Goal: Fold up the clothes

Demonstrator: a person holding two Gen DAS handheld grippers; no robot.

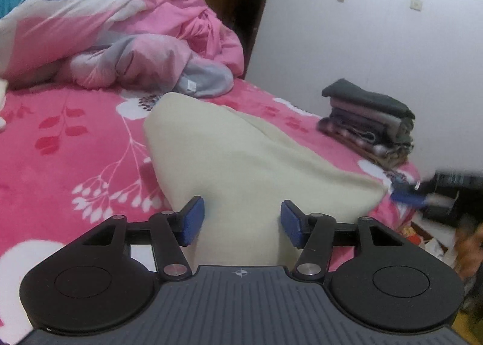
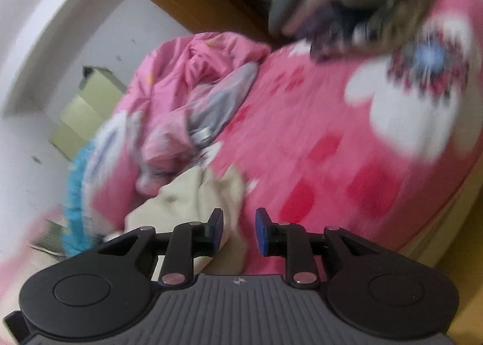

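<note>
The right wrist view is badly smeared by motion, so most edges in it are hard to make out. In the left wrist view, from left to right: a heap of pink bedding (image 1: 126, 31) with a blue corner cut off at the frame edge, then a cream garment (image 1: 241, 152) lying on the pink flowered bedspread (image 1: 60, 149), then a stack of folded dark clothes (image 1: 366, 121) near the bed's far edge by the white wall (image 1: 377, 28). The left gripper (image 1: 241, 223) is wide open and grips nothing; the cream garment runs between its blue pads (image 1: 193, 219) and disappears under the gripper body. At the far right the right gripper (image 1: 413, 194) is a blur at the garment's corner, and a hand behind it is barely readable. In the right wrist view, the right gripper (image 2: 240, 232) stands partly open, a fold of cream cloth between its pads, touching at least the left one; whether it grips cannot be told. The folded stack (image 2: 356, 7) blurs at upper right
</note>
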